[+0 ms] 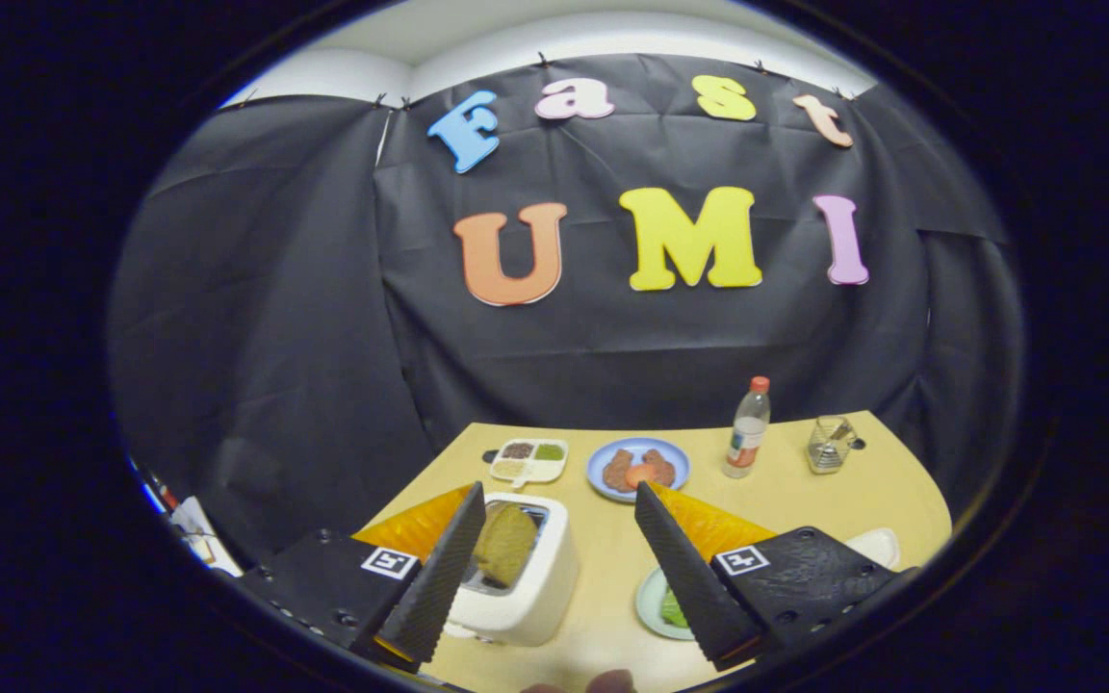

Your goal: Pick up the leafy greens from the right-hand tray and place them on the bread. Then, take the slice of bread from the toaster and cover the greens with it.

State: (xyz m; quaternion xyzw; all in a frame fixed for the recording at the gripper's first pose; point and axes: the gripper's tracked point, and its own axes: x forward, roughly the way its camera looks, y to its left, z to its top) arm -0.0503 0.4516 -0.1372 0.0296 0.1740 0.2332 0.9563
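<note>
bare wood table (603,558) shows between the parted, empty jaws beside toaster (516,577).

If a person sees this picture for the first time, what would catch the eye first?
Probably the white toaster with a slice of bread standing in its slot, just ahead of the open gripper, beside one finger. Beyond the fingers, a blue plate of food and a bottle stand on the yellow table.
</note>
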